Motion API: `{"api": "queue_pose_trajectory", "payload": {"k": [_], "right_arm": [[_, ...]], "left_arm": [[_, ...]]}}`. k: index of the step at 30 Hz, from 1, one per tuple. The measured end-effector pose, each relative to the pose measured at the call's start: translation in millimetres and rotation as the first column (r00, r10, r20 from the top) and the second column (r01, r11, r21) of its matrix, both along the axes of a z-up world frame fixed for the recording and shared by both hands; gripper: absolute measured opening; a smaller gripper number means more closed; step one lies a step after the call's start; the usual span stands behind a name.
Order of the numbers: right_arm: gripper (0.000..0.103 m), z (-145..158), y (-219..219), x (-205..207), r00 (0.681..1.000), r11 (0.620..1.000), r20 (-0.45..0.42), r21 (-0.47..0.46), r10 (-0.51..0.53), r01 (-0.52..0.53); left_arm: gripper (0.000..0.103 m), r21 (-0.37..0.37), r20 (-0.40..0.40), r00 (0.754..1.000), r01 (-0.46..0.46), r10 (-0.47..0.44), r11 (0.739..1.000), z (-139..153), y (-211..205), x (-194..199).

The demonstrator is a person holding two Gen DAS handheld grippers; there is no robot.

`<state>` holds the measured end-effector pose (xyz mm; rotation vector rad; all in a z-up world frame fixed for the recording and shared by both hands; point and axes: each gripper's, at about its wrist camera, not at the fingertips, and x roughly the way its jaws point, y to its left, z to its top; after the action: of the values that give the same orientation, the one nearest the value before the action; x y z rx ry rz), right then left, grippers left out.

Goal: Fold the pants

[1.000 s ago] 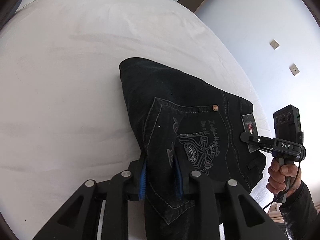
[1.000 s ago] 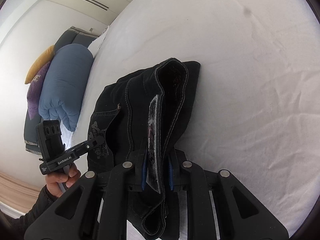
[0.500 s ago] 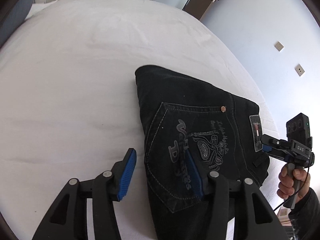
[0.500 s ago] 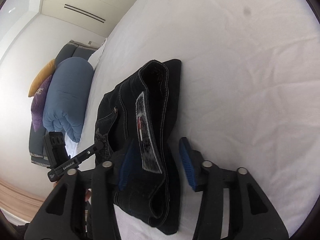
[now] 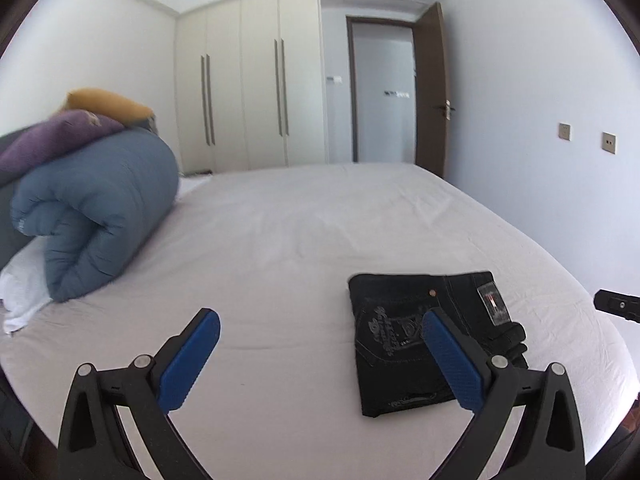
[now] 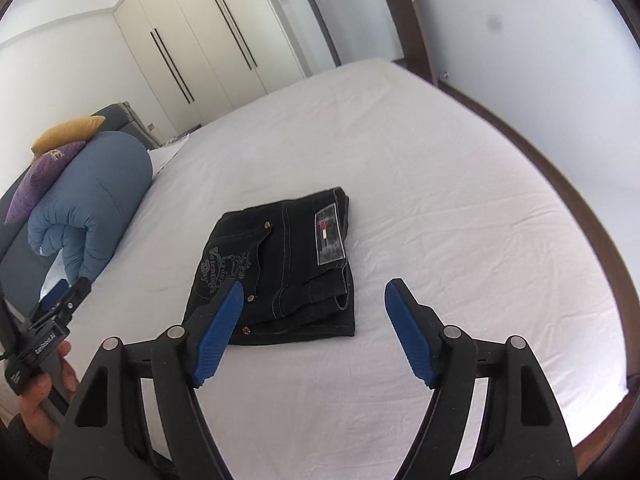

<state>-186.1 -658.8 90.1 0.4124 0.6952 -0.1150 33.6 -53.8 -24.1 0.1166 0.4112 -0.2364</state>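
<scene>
We have pulled both grippers back from the pants (image 6: pixel 280 268), which now lie folded on the white bed (image 6: pixel 440 160). Our left gripper (image 5: pixel 320 360) and right gripper (image 6: pixel 312 328) hang spread wide, holding nothing (the left blue pad (image 5: pixel 448 360) hides part of the pocket embroidery, unreadable here).

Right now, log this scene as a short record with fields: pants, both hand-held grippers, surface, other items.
pants: black jeans folded into a compact rectangle, back pocket and waist label facing up
surface: white bed sheet, pants lying flat on it
left hand-held gripper: open, holding nothing, apart from the pants
right hand-held gripper: open, holding nothing, apart from the pants
other items: rolled blue duvet; purple cushion and yellow cushion on top of it
background: wardrobe, open door
</scene>
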Motion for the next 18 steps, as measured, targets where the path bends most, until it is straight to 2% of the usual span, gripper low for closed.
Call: {"api": "queue_pose_trajectory", "payload": {"k": [2, 3, 5, 7, 9, 12, 14, 16, 18], "right_arm": [[0.078, 22, 14, -26, 0.998, 0.998, 0.068, -0.055, -0.018, 0.022], [0.08, 35, 20, -35, 0.995, 0.996, 0.101, -0.081, -0.025, 0.033], [0.087, 60, 33, -57, 0.982, 0.987, 0.184, -0.147, -0.039, 0.067], [0.094, 86, 46, -78, 0.959, 0.972, 0.28, -0.212, -0.04, 0.103], [0.103, 108, 57, -100, 0.929, 0.955, 0.368, -0.262, -0.032, 0.137], [0.103, 139, 72, -125, 0.899, 0.939, 0.438, -0.313, 0.011, 0.142], [0.103, 154, 77, -133, 0.897, 0.938, 0.443, -0.317, 0.015, 0.14], [0.103, 166, 83, -139, 0.898, 0.938, 0.44, -0.319, 0.017, 0.139], [0.103, 177, 88, -147, 0.897, 0.931, 0.44, -0.339, 0.029, 0.136]], "left_arm": [[0.103, 0.004, 0.059, 0.997, -0.051, 0.05, 0.999, 19, 5, -24], [0.103, -0.017, 0.093, 0.993, -0.066, 0.068, 0.998, 30, 11, -39], [0.103, -0.09, 0.126, 0.99, -0.049, 0.06, 0.995, 55, 23, -63], [0.103, -0.111, 0.152, 0.987, -0.027, 0.044, 0.994, 77, 30, -77], [0.103, -0.093, 0.161, 0.987, 0.017, -0.002, 0.996, 96, 36, -88], [0.103, -0.035, 0.144, 0.989, 0.015, -0.009, 0.999, 117, 37, -91], [0.103, -0.002, 0.176, 0.984, -0.02, 0.02, 1.0, 128, 37, -98], [0.103, 0.042, 0.216, 0.976, -0.014, 0.005, 0.999, 141, 36, -107], [0.103, 0.078, 0.184, 0.983, -0.037, 0.022, 0.996, 149, 33, -106]]}}
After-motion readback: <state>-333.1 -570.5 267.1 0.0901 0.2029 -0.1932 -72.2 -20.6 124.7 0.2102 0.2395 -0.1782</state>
